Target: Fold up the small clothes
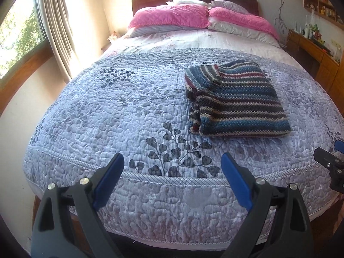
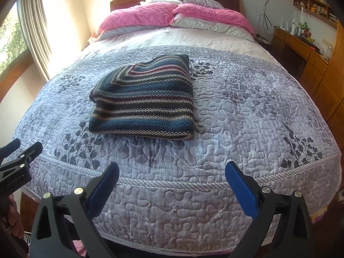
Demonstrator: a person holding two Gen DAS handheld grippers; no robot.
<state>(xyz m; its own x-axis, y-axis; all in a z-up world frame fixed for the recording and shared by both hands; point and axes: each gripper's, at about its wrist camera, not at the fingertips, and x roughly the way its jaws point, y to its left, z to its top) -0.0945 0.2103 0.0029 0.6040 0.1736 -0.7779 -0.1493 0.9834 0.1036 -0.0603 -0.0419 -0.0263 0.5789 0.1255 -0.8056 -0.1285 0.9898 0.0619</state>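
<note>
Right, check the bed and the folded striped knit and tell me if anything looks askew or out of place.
Nothing serious stands out. The striped knit lies folded on the quilt, though its left edge shows uneven layers peeking out, not flush. Both the left gripper and right gripper hang at the foot of the bed, jaws open, holding nothing.

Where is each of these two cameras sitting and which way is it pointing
Left wrist: on the left gripper at the foot of the bed, facing the headboard; its open fingers show, the right gripper at the right edge.
Right wrist: on the right gripper, same heading; open fingers show, the left gripper and a hand at left.
Shared: the folded striped sweater, pink pillows.
</note>
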